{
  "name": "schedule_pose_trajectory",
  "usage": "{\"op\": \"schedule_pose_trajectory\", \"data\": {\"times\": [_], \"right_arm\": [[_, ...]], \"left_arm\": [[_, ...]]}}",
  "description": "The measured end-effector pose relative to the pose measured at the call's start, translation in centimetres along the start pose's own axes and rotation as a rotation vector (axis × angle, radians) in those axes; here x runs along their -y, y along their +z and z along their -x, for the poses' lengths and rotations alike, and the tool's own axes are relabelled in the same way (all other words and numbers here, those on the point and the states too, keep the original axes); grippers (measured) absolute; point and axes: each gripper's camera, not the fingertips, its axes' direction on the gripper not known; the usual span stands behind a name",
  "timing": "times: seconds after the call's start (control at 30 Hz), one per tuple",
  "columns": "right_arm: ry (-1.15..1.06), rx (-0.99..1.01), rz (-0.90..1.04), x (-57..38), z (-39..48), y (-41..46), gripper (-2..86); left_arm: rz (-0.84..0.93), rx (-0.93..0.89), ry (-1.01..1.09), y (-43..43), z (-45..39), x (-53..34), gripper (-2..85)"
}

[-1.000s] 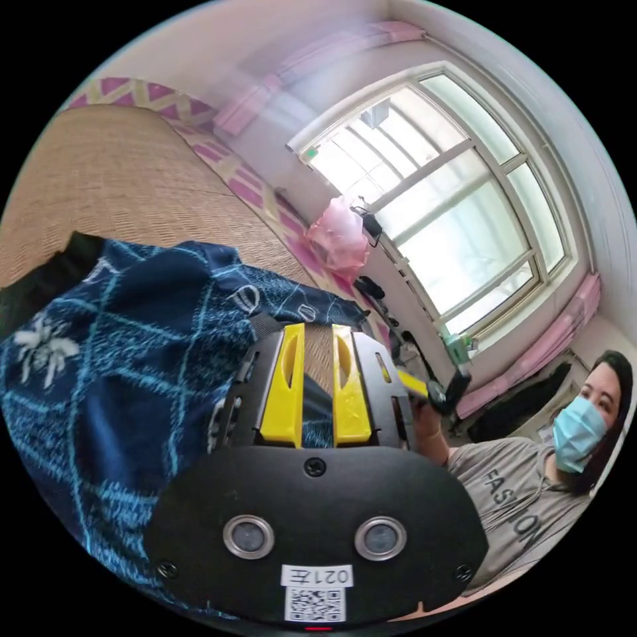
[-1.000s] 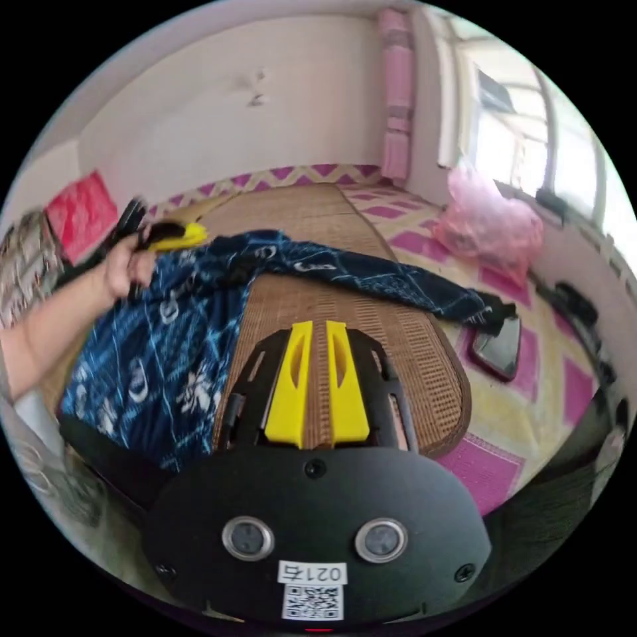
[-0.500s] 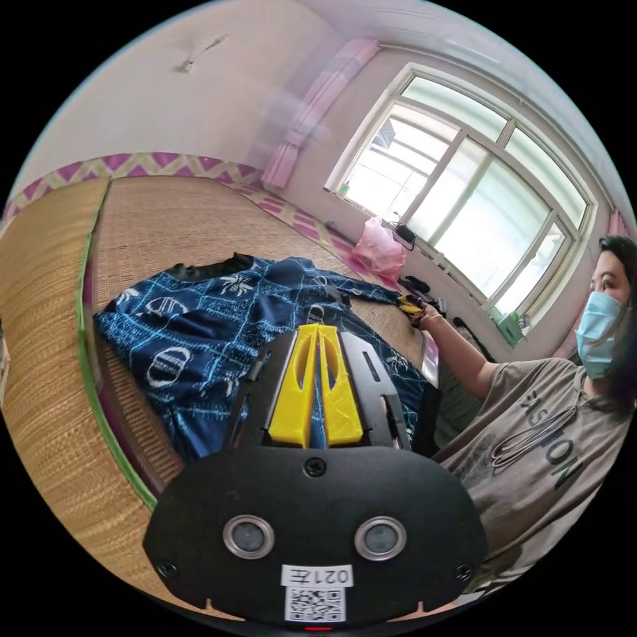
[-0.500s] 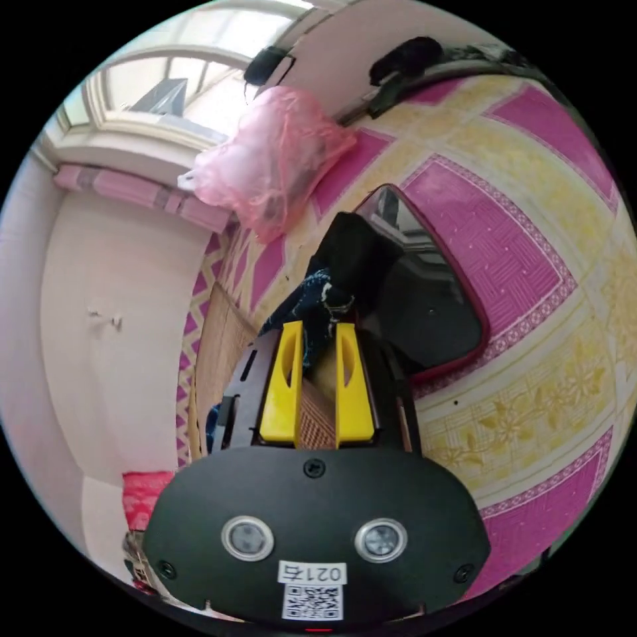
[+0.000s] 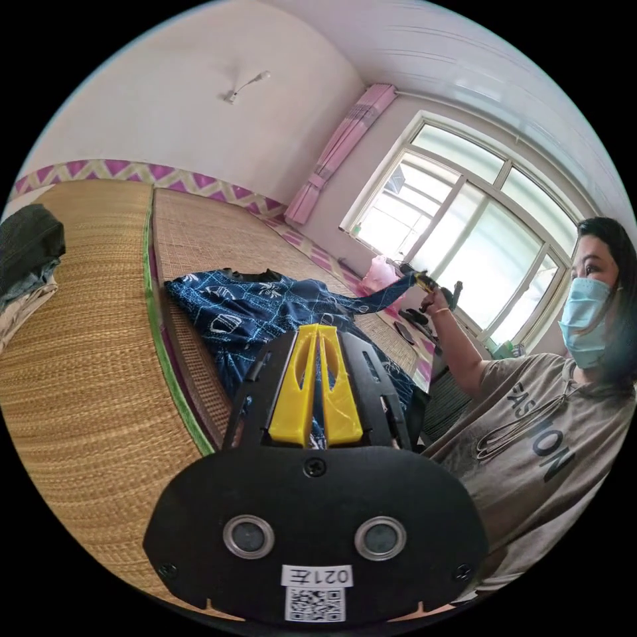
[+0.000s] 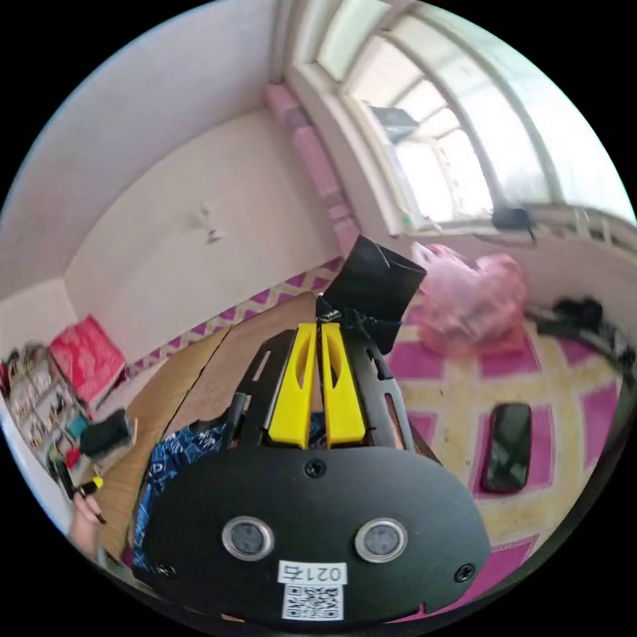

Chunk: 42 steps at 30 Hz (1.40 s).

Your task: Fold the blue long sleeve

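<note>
Woven mat [image 5: 86, 371]: straw surface underneath the garment, bordered by pink patterned flooring [image 6: 570, 391].
Blue long sleeve [image 5: 265, 312]: body lies spread on the mat; one sleeve [image 5: 378, 300] is lifted clear and stretched away towards the window side.
Long axis: runs from the body, just ahead of the left hand-held gripper, out along the raised sleeve to the right hand-held gripper.
Left hand-held gripper [image 5: 317, 332]: jaws clenched tip to tip, with blue fabric showing at them; a grasp on the near edge is judged likely, not confirmed.
Right hand-held gripper [image 6: 320, 330]: jaws closed, pinching the sleeve's black cuff [image 6: 371, 292], which stands up beyond the tips.
Nearer hand: right holds the sleeve end; left is nearer the body.
Coming move, judged: sleeve carried back across the body, towards the left hand-held gripper.
Phone [image 6: 507, 446]: dark, flat on the flooring, well apart from the garment.
</note>
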Motion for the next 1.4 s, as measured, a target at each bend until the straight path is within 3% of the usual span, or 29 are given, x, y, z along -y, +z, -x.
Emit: {"op": "schedule_pose_trajectory", "data": {"times": [0.13,0.27,0.43,0.57,0.77,0.9,1.0,1.13,1.23,1.4], "right_arm": [[-0.426,0.079,0.037,1.5,22.6,1.2,-0.2],[-0.833,0.094,0.120,-5.8,43.1,5.8,-0.3],[-1.280,0.039,0.242,-22.6,59.1,13.6,-0.7],[-1.498,-0.047,0.419,-35.3,64.2,20.6,-0.9],[-1.407,-0.006,0.396,-34.9,65.2,21.3,-0.2],[-1.532,-0.028,0.389,-36.4,64.8,21.1,1.5],[-1.441,0.105,0.481,-33.5,62.5,18.5,5.9],[-1.144,0.260,0.559,-26.2,53.0,12.1,7.5],[-0.932,0.202,0.563,-22.2,42.8,7.2,6.8],[-0.642,0.089,0.662,-23.0,26.9,0.8,6.8]], "left_arm": [[-0.024,0.002,-0.012,-4.6,-0.4,-3.3,-1.0],[-0.044,-0.022,-0.046,-7.7,-0.3,-6.8,-1.0],[-0.071,-0.002,-0.092,-11.6,-0.3,-11.4,-1.0],[-0.086,0.012,-0.101,-13.6,-0.8,-13.1,-1.0],[-0.079,0.039,-0.089,-15.4,-1.8,-14.5,-1.0],[-0.064,-0.024,-0.101,-13.7,-1.9,-14.6,-1.0],[-0.043,-0.056,-0.103,-12.0,-2.7,-14.5,-1.0],[0.011,-0.047,-0.080,-10.4,-5.2,-15.1,-0.9],[0.054,0.028,-0.037,-9.7,-8.2,-16.6,-0.7],[0.118,-0.036,-0.101,-7.6,-12.2,-20.8,3.3]]}}
